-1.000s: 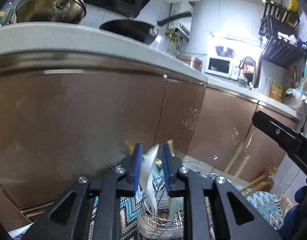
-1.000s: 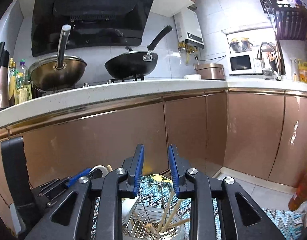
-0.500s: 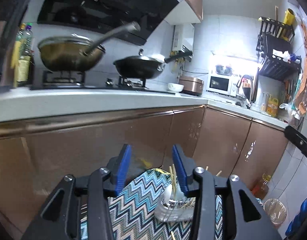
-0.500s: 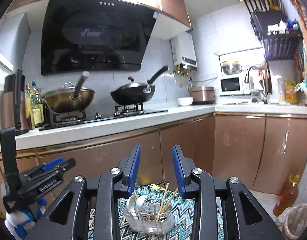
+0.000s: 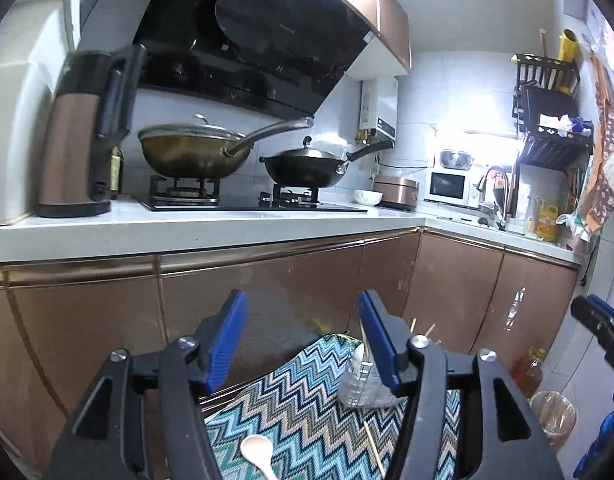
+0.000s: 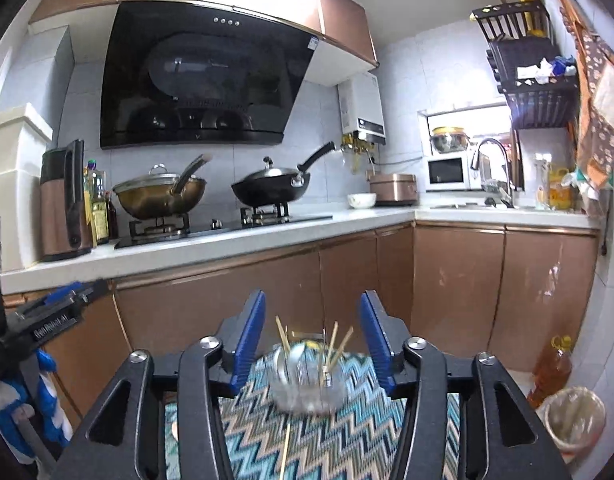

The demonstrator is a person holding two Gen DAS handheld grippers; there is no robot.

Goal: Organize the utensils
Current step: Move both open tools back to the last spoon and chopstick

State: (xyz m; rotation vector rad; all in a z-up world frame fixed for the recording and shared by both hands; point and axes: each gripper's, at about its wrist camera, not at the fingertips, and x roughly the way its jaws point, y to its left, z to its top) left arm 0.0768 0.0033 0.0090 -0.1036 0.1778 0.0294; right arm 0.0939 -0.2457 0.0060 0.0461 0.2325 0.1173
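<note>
A zigzag cloth (image 5: 307,408) is covering the surface. A wire holder (image 6: 307,384) is standing on it; a white spoon (image 5: 258,451) and a loose chopstick (image 6: 285,448) are lying nearer.

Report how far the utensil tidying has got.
Done: wooden chopsticks and a spoon stand in the clear wire-lined holder. In hand: nothing; the left claw and right claw are opening, empty. Left: a white spoon and a loose chopstick on the zigzag cloth.
</note>
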